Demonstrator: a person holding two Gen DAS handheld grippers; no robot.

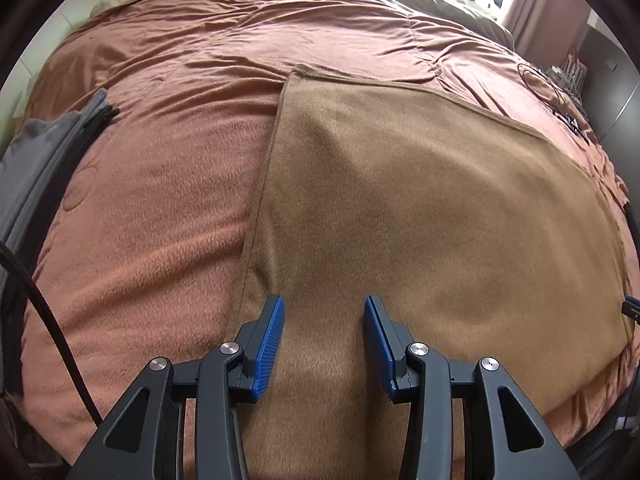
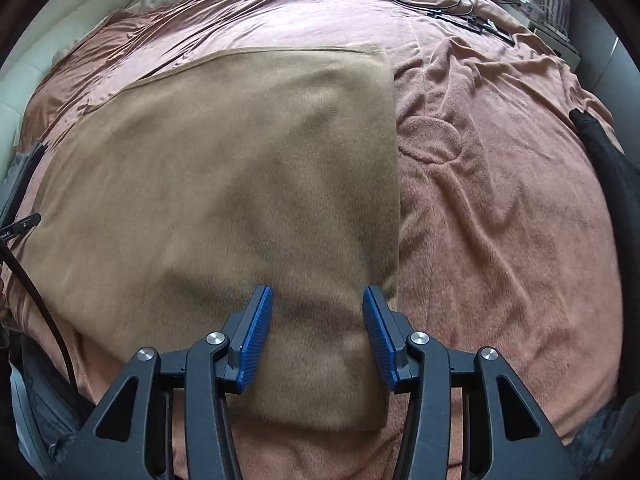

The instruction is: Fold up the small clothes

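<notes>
A tan fleece cloth (image 1: 420, 200) lies spread flat on the bed and fills much of both views. My left gripper (image 1: 324, 300) hovers over the cloth near its left edge, blue pads (image 1: 270, 344) apart, with only the cloth's surface showing between them. In the right wrist view the same cloth (image 2: 224, 168) lies with its right edge running down the middle of the picture. My right gripper (image 2: 317, 289) hangs over the near right corner, open, its pads (image 2: 256, 336) not pressing on anything.
A rust-orange bedspread (image 1: 160, 160) covers the bed around the cloth, rumpled on the right (image 2: 500, 200). Grey folded garments (image 1: 44, 160) lie at the left edge. Black cables (image 2: 448, 0) lie at the far right corner. A dark sleeve (image 2: 604, 160) is at the right edge.
</notes>
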